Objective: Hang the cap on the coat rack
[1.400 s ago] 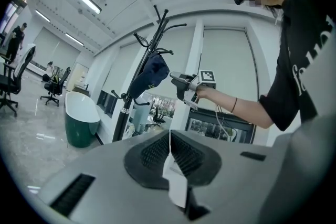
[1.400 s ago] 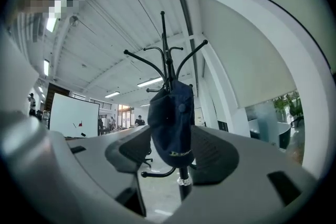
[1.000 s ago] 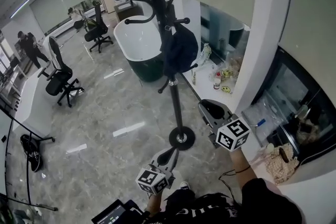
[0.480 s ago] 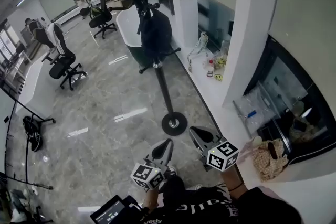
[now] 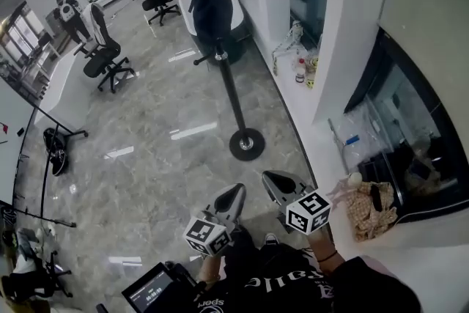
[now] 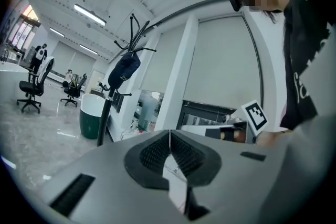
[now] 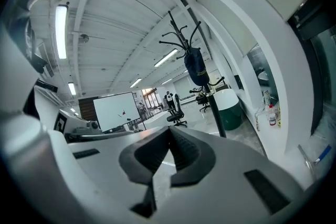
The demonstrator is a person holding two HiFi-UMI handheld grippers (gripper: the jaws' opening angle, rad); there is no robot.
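A: Floor?
B: Glossy, polished stone look.
A: Coat rack?
B: Black, smooth, looks metal. Cap matt dark cloth.
A: Left gripper?
B: Matt grey plastic, ribbed dark pads.

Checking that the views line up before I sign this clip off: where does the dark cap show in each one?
Head view: the cap is at top centre, hanging on the coat rack.
Left gripper view: upper left of centre, on the rack's hooks.
Right gripper view: upper right of centre, on the rack.
Shared landmark: the white-and-green tub beside the rack's pole, seen in all three.
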